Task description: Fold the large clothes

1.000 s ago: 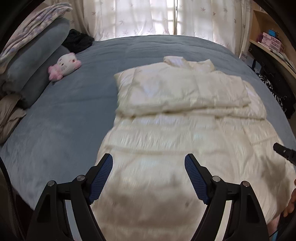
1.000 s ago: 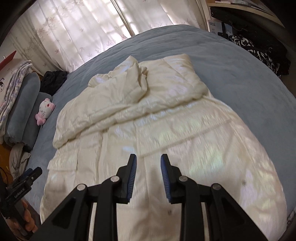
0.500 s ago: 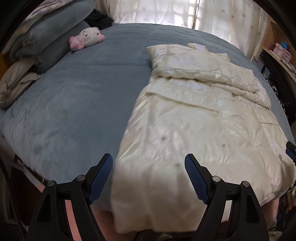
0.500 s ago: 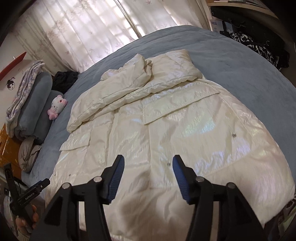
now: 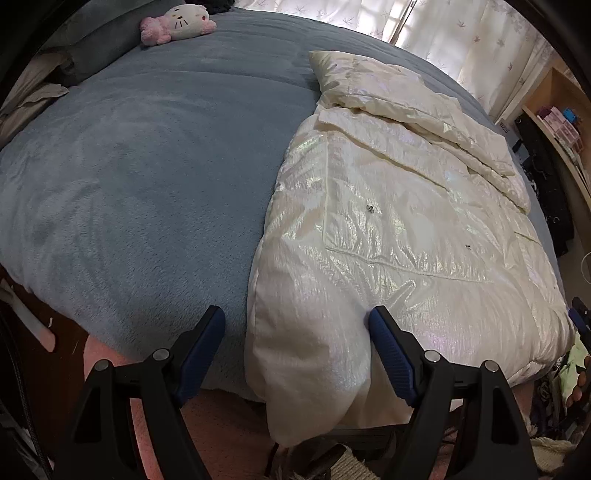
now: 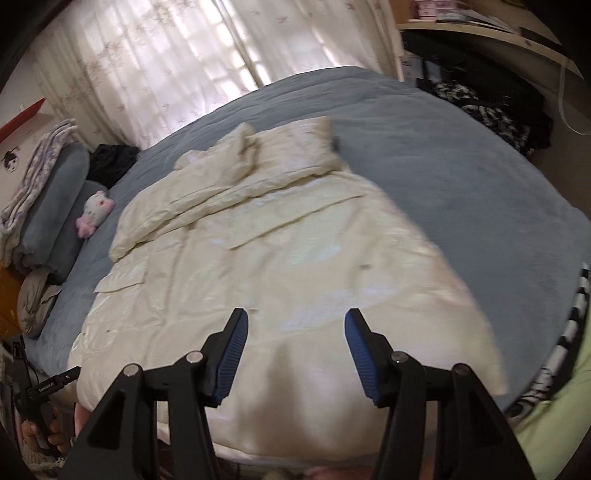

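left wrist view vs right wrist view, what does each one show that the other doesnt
Only the left wrist view shows the jacket's near left corner hanging over the bed edge between the open left gripper fingers, and the pink floor beneath.

Only the right wrist view shows the stacked grey pillows, the patterned dark clothes by the shelf, and the open right gripper.

Both show the cream jacket spread on the blue bedspread, the pink and white plush toy and the curtains.

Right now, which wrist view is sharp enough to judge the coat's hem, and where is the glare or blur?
Left wrist view: sharp, cream coat shows sheen patches, hem corner hanging over the bed edge is readable. Right wrist view: motion-blurred, the coat's right edge smeared. Backlit curtains are washed out in both.
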The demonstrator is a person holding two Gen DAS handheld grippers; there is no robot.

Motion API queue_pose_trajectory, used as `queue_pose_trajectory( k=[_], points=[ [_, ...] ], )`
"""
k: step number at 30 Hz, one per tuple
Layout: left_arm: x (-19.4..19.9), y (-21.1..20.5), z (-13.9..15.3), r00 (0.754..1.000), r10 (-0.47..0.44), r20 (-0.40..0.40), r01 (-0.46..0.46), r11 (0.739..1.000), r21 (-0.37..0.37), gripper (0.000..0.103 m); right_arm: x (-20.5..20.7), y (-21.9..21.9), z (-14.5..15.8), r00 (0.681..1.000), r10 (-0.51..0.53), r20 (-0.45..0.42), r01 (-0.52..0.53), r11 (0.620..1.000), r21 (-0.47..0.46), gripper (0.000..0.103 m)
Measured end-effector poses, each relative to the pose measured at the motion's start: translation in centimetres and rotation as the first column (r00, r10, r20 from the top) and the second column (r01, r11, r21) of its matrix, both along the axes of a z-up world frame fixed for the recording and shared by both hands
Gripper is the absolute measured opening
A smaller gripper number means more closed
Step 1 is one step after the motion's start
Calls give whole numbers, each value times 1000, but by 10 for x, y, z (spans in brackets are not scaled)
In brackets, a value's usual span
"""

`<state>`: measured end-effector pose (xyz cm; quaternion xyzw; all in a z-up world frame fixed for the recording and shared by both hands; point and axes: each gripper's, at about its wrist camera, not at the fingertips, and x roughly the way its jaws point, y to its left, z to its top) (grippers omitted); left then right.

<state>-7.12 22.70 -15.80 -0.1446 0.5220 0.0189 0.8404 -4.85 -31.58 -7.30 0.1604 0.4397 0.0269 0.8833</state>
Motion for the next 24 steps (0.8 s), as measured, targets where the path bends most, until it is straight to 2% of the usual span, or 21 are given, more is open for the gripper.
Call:
queue_pose_trajectory(
  k=[6, 12, 20, 24],
  points=[
    [2, 6, -4, 1000, -4, -6, 4, 999, -33, 82, -6, -50, 6, 997, -68, -20, 67, 997, -47, 55],
    [6, 10, -7, 999, -20, -27, 19, 999, -40, 85, -7, -88, -18, 986, -125, -107, 127, 992, 13, 55],
    [1, 18, -3, 1000, -6, -10, 5, 997, -74, 85, 0, -90, -59, 976, -70, -206, 101, 984, 145, 55],
    [-1, 23, -4, 1000, -6, -14, 5, 993, -118, 85, 4, -89, -74, 970, -53, -236, 95, 981, 168, 63]
  ],
)
